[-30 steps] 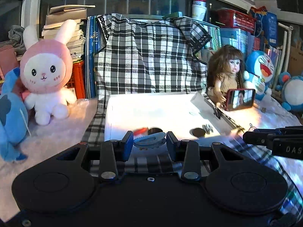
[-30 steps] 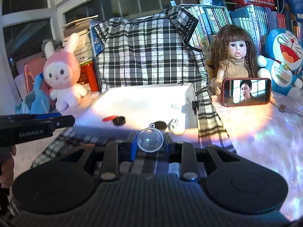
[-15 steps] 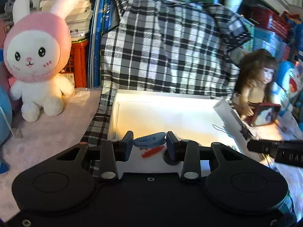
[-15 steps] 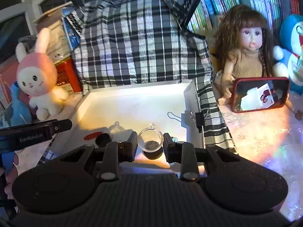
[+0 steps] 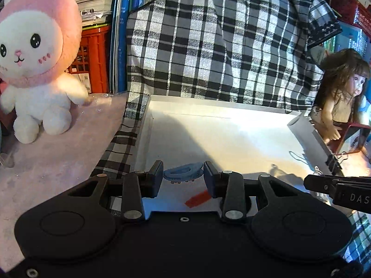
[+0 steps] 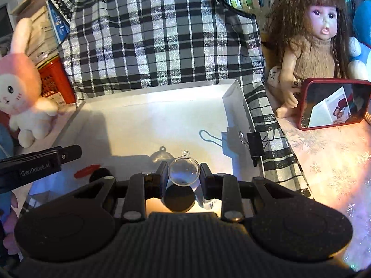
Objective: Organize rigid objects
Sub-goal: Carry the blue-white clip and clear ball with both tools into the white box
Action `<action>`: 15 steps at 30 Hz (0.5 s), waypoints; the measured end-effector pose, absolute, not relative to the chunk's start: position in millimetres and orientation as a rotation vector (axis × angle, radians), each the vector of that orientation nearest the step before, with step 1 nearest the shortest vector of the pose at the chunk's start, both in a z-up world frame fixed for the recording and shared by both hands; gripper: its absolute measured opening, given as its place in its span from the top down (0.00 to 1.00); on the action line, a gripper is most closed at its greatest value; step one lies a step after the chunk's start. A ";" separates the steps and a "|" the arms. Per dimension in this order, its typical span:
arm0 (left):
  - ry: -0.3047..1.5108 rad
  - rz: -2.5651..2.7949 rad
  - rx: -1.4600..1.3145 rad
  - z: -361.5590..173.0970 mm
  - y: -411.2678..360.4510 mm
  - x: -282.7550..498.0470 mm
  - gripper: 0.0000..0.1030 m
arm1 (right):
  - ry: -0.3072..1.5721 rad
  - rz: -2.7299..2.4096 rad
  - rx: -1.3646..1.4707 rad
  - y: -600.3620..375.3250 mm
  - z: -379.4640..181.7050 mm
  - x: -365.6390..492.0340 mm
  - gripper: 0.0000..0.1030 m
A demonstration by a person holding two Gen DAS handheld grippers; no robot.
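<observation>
I carry two things over the white tray [image 5: 148, 125]: my left hand-held gripper [image 5: 183, 178] grips a blue hair clip [image 5: 183, 173], my right hand-held gripper [image 6: 183, 176] grips a clear ball ornament [image 6: 183, 172]. Next I must lower and release them gently.

Blue hair clip [image 5: 182, 172] between left gripper [image 5: 183, 178] fingers

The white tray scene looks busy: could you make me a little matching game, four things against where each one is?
Things:
1. blue hair clip
2. clear ball
3. black binder clip
4. red strip

Places:
A. clamped on the white tray's right wall
B. between the left hand-held gripper's fingers
C. lying on the tray floor
D. between the right hand-held gripper's fingers

Pairs: 1-B, 2-D, 3-A, 4-C
</observation>
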State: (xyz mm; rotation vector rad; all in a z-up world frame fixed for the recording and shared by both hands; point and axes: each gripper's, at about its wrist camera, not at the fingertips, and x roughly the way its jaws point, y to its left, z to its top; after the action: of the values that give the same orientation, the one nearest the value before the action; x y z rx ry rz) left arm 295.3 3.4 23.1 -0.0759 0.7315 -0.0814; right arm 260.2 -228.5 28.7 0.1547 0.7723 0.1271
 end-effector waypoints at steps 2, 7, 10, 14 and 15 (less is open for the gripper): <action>0.738 -0.076 -0.078 19.3 4.6 298.1 0.65 | 0.775 0.126 0.157 -228.5 26.0 263.9 0.67; 0.751 -0.072 -0.080 9.7 6.2 302.2 0.65 | 0.778 0.124 0.158 -227.0 24.6 267.9 0.67; 0.745 -0.077 -0.064 8.0 3.2 302.7 0.65 | 0.783 0.123 0.161 -226.2 23.5 269.3 0.67; 0.742 -0.091 -0.065 6.9 0.3 303.3 0.65 | 0.778 0.124 0.156 -225.8 20.1 270.5 0.67; 0.741 -0.094 -0.061 6.2 -0.9 303.0 0.65 | 0.777 0.125 0.155 -225.6 20.1 270.7 0.67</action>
State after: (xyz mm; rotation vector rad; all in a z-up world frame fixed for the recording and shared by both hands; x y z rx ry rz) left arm 303.0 -0.9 6.2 -0.0608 0.7407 -0.0937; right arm 270.7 -225.6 20.1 0.1551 0.7768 0.1254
